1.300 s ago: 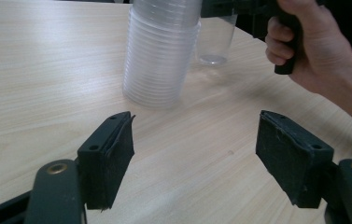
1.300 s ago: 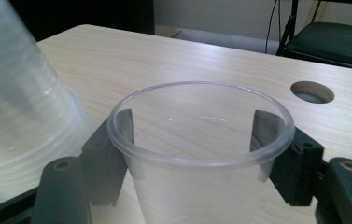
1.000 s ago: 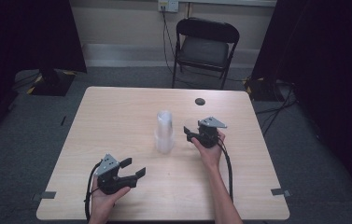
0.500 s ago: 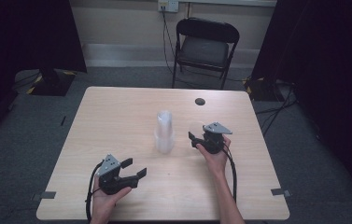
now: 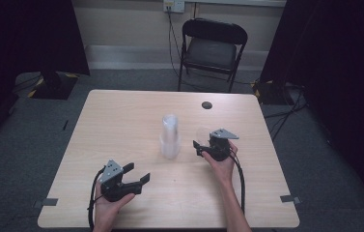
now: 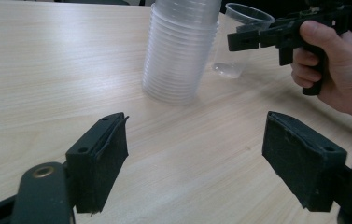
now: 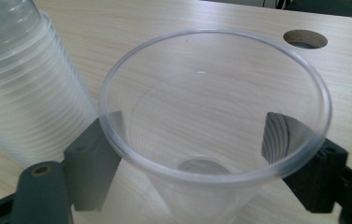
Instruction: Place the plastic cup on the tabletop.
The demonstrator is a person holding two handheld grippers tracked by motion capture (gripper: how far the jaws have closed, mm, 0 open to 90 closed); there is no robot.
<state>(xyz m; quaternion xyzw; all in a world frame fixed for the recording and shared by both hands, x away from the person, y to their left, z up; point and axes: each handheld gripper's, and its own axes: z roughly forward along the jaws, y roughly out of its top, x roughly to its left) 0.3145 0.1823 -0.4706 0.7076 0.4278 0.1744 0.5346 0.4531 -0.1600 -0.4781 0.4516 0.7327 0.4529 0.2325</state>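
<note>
The single clear plastic cup [image 7: 213, 135] stands between the right claw [image 7: 211, 163], just opened (pads apparently clear); it could be tipped against the tall nested stack of clear cups [image 6: 180, 46] beside it. The left claw [image 6: 211, 168] is held apart, empty.

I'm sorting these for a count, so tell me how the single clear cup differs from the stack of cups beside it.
The single cup stands upright, mouth up, between the right gripper's jaws, which have just been opening; the stack of cups stands mouth down, apart from both grippers. The single cup is one thin, see-through wall; the stack looks cloudy and ribbed with many nested rims. The stack stands taller. Both are clear plastic and stand on the table.
</note>
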